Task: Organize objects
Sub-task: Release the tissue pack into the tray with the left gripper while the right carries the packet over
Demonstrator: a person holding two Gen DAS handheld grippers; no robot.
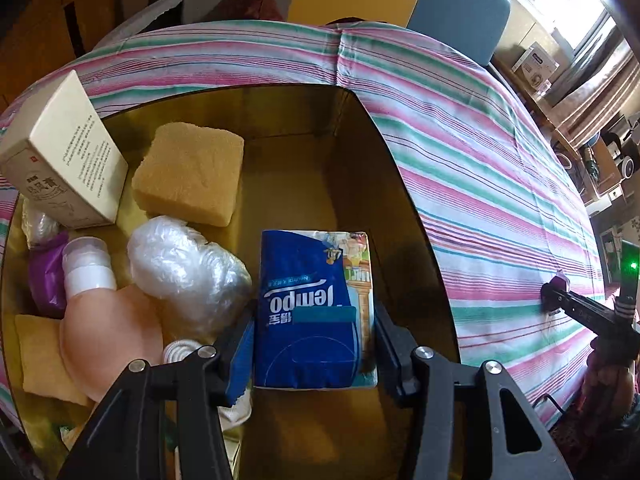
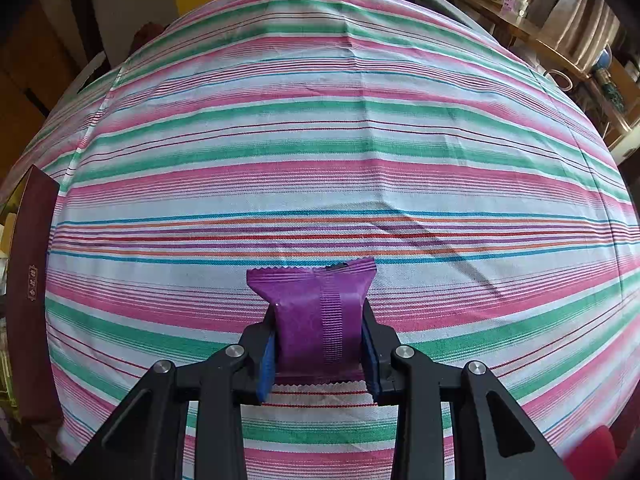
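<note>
In the left wrist view my left gripper is inside a gold-lined box, its fingers on both sides of a blue Tempo tissue pack that lies on the box floor. The box also holds a yellow sponge, a cream carton, a clear plastic bundle, a pink bottle with white cap and a purple packet. In the right wrist view my right gripper is shut on a purple snack packet, just above the striped cloth. It also shows in the left wrist view.
The box's dark red outer wall stands at the left edge of the right wrist view. A blue chair stands behind the table. Shelves with clutter lie to the right.
</note>
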